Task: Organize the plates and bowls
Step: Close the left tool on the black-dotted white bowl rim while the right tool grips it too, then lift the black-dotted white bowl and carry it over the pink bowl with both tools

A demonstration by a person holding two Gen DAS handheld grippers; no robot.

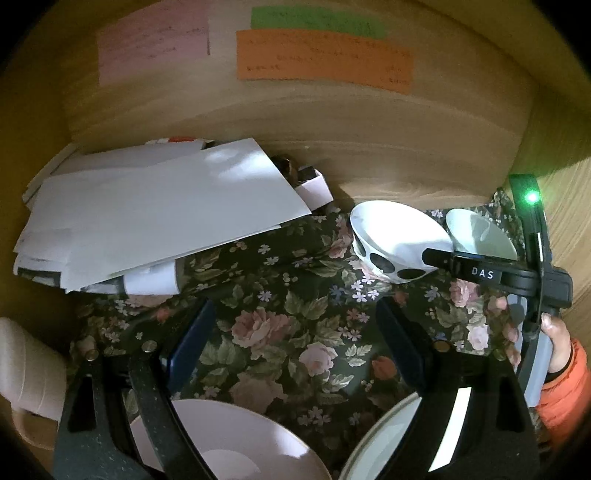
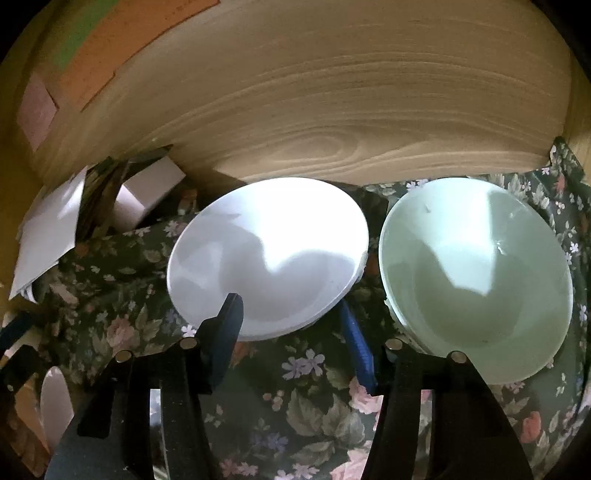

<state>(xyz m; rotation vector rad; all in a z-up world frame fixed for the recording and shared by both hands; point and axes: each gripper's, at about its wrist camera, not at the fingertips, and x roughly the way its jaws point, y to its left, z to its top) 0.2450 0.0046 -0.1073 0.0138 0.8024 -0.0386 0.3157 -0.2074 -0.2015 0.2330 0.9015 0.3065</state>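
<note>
A flowery cloth [image 1: 295,332] covers the tabletop by a wooden wall [image 1: 332,122], with loose papers [image 1: 155,214] at the left. The left hand-held gripper [image 1: 295,343] hangs open over bare cloth. The right hand-held gripper [image 2: 291,332] tilts down, jaws around the white spotted bowl [image 2: 269,254] but not clearly pinching; a loose hold could slide it into the green bowl [image 2: 476,269] just beside it.

A dark cloth with pink roses and green leaves [image 1: 295,332] covers the surface. A messy pile of white papers [image 1: 155,214] lies on it at the left. A small white box [image 1: 314,188] sits just behind the pile. On the wooden wall [image 1: 332,129] behind are pink [image 1: 151,48], green [image 1: 317,22] and orange [image 1: 321,59] paper notes.
</note>
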